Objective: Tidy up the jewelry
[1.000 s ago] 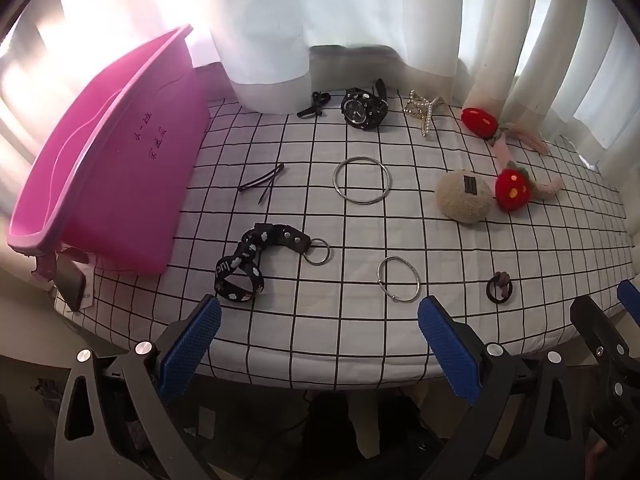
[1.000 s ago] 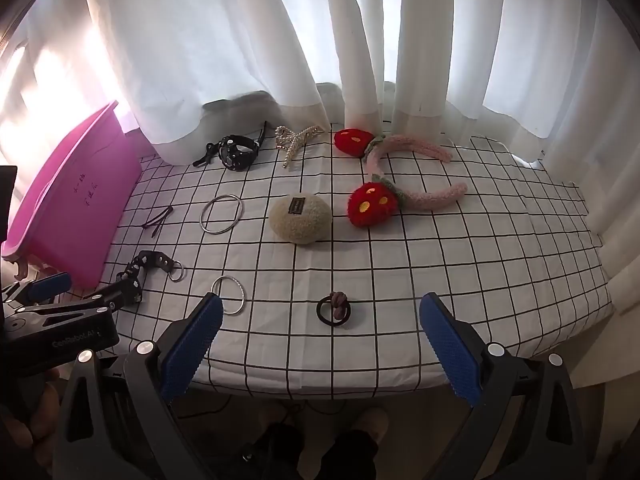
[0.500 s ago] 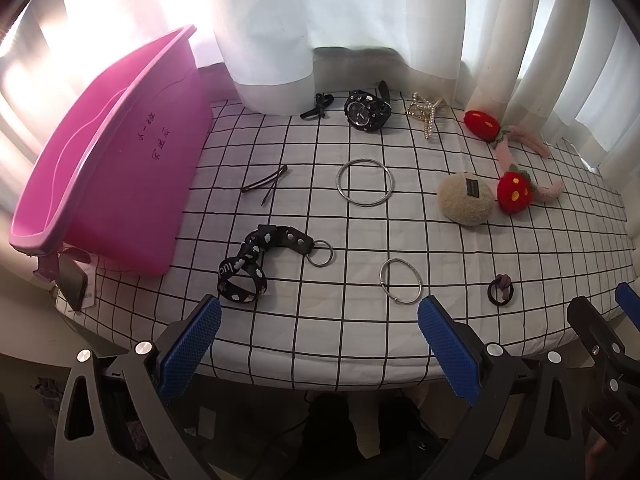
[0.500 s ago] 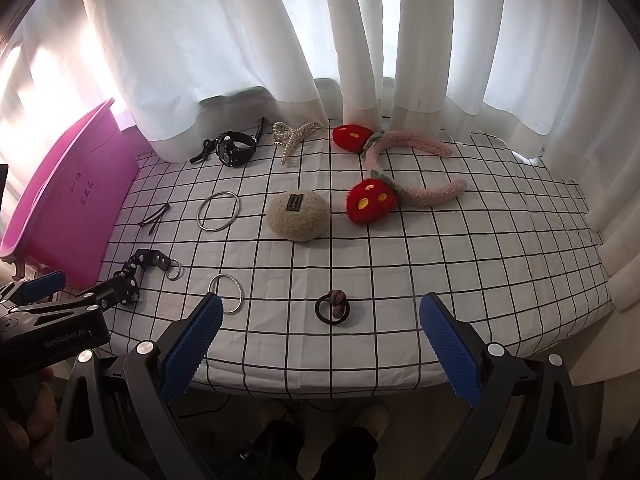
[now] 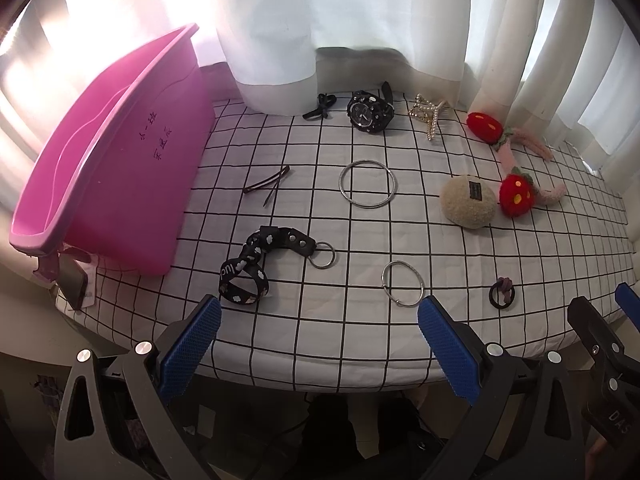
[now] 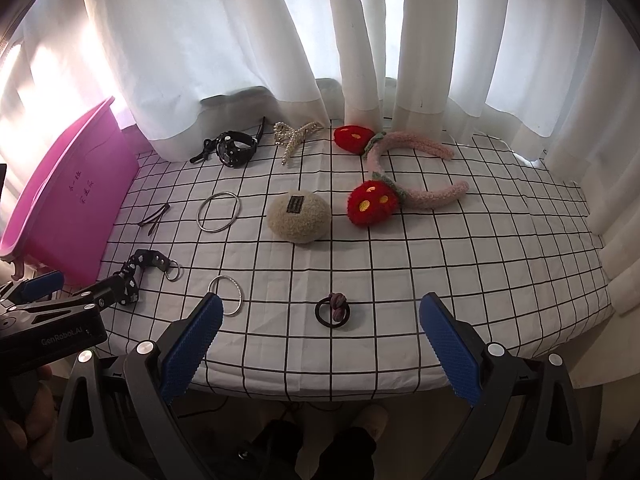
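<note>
Jewelry lies spread on a checked white cloth [image 5: 360, 320]. A pink bin [image 5: 116, 168] stands at the left. A black strap with a key ring [image 5: 264, 260], a small silver ring [image 5: 402, 282], a large silver ring [image 5: 368, 184], a black watch [image 5: 368, 112] and a hair tie [image 6: 333, 311] lie on the cloth. My left gripper [image 5: 320, 348] is open and empty at the front edge, near the strap. My right gripper [image 6: 320, 344] is open and empty at the front edge, just short of the hair tie.
A beige plush clip [image 6: 299, 218], a strawberry headband [image 6: 400, 184], a pearl claw clip [image 6: 294, 136] and bobby pins [image 5: 270, 184] also lie on the cloth. White curtains [image 6: 280, 40] hang behind. The left gripper body [image 6: 52, 320] shows at the right view's lower left.
Both grippers have drifted slightly back from the table; the objects sit a little farther off. Nothing was taken hold of or moved.
</note>
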A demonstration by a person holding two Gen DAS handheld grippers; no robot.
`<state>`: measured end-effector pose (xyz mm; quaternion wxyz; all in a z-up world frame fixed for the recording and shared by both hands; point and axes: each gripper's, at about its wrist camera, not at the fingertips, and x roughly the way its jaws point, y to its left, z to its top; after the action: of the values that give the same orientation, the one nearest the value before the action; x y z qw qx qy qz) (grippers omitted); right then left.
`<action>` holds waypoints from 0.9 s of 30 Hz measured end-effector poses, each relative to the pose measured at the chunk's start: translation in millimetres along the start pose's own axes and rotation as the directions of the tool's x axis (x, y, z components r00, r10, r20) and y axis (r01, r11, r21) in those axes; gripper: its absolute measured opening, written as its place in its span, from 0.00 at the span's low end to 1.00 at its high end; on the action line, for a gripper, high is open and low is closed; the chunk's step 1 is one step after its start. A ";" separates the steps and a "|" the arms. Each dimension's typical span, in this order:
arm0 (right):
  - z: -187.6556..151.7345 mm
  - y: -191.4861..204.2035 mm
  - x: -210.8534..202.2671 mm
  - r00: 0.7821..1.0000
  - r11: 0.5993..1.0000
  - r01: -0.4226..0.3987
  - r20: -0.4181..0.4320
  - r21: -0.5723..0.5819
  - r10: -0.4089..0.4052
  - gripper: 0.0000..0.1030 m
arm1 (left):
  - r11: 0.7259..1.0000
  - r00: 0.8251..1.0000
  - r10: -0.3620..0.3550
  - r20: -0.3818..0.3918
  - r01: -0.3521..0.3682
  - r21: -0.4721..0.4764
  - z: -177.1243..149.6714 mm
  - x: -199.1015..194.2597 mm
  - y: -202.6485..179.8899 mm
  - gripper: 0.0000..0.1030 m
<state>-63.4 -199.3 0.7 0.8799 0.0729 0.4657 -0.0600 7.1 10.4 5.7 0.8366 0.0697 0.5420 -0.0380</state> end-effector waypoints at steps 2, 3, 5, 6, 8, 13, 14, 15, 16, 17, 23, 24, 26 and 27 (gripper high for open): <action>0.2 0.1 0.3 1.000 1.000 0.000 0.000 0.000 0.000 0.91 | 1.000 1.000 0.000 0.001 0.000 0.001 0.2 0.0 -0.5 0.94; 0.2 0.2 0.3 1.000 1.000 0.001 0.000 0.000 -0.001 0.91 | 1.000 1.000 0.000 0.003 0.000 0.001 1.1 0.1 -0.1 0.94; 0.4 0.0 0.6 1.000 1.000 0.000 0.000 0.001 0.000 0.91 | 1.000 1.000 0.001 0.005 -0.001 0.002 1.5 0.5 -0.8 0.94; 0.4 0.2 0.6 1.000 1.000 0.000 0.000 0.001 0.000 0.91 | 1.000 1.000 0.001 0.005 -0.002 0.002 1.2 0.6 -1.4 0.94; 0.3 0.3 0.7 1.000 1.000 0.001 0.000 0.001 -0.001 0.91 | 1.000 1.000 0.001 0.004 -0.001 0.002 1.4 1.0 -1.3 0.94; 2.2 0.8 4.0 1.000 1.000 -0.003 -0.004 -0.002 0.003 0.91 | 1.000 1.000 0.000 0.000 0.000 0.001 0.1 3.0 -1.7 0.94; 2.0 1.1 4.8 1.000 1.000 -0.005 -0.002 -0.004 0.005 0.91 | 1.000 1.000 -0.001 -0.001 0.001 0.000 -1.1 3.9 -0.7 0.94; 1.3 1.4 5.7 1.000 1.000 -0.006 0.000 -0.006 0.006 0.91 | 1.000 1.000 -0.002 -0.003 0.002 -0.001 -1.9 5.2 0.3 0.94; 0.7 1.5 6.7 1.000 1.000 -0.008 0.001 -0.008 0.008 0.92 | 1.000 1.000 -0.006 -0.004 0.006 -0.004 -2.9 7.0 2.0 0.94; -0.7 0.8 8.4 1.000 1.000 -0.013 0.002 -0.010 0.013 0.91 | 1.000 1.000 -0.013 -0.007 0.013 -0.007 -4.0 9.2 3.8 0.94; -14.7 -2.9 23.5 0.999 0.999 -0.040 -0.022 -0.004 0.040 0.91 | 0.999 1.000 -0.028 -0.011 0.028 -0.019 -11.7 29.2 21.1 0.94; -17.2 -3.4 26.5 0.999 0.999 -0.040 -0.026 -0.006 0.040 0.91 | 0.999 0.999 -0.032 -0.008 0.032 -0.024 -13.4 32.5 24.9 0.94; -22.4 -4.7 33.2 0.999 0.999 -0.036 -0.035 -0.009 0.036 0.91 | 0.999 0.999 -0.033 0.003 0.033 -0.026 -17.3 39.4 31.9 0.94; -25.4 -5.2 37.2 0.999 0.999 -0.031 -0.040 -0.010 0.030 0.91 | 0.999 0.999 -0.031 0.009 0.032 -0.022 -19.5 43.5 34.6 0.94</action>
<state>-64.2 -201.1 -44.6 0.8715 0.0763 0.4825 -0.0425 12.1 48.2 -39.2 0.8389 0.0518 0.5400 -0.0455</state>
